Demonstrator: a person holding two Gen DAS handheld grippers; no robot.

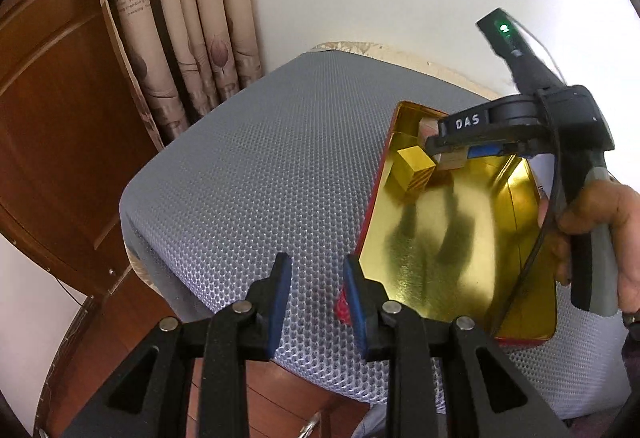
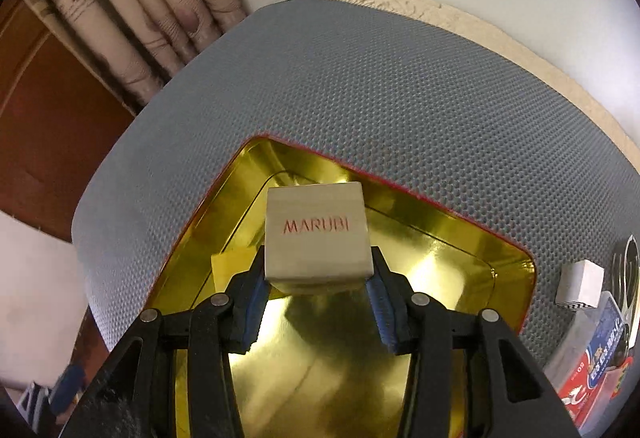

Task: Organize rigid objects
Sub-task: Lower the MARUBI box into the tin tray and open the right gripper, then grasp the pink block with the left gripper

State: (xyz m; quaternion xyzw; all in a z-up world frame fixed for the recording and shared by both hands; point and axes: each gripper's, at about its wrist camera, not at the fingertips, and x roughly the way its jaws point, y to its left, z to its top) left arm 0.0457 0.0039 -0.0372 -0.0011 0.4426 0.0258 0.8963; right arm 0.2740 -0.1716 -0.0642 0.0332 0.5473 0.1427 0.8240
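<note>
The placing step is judged to be in hand. A pale wooden block marked MARUBI (image 2: 318, 238) is seen between the fingers of the right gripper (image 2: 316, 302), low over the far corner of the gold-lined red tin tray (image 2: 516, 266). The fingers stand partly open; the blue pads lie close at the block's lower sides, and whether they press on it or have let go cannot be told. A yellow block (image 1: 414, 174) already rests in the tray, just left of the right fingers and close to the tray's left wall.

The left gripper (image 1: 318, 296) is nearly closed with nothing between its fingers; its right finger (image 1: 356, 294) lies against the tray's near left corner, apparently steadying it, though a grip is not confirmed.

The next move is judged to call for a fuller opening and a straight lift clear of the block, without brushing the yellow block. The tray floor behind the right fingers is bare and gives room to withdraw. To the right of them, outside the tray wall, a small white block (image 2: 580, 284) waits on the grey mesh cushion (image 2: 400, 98), beside packaged items that cannot be identified
</note>
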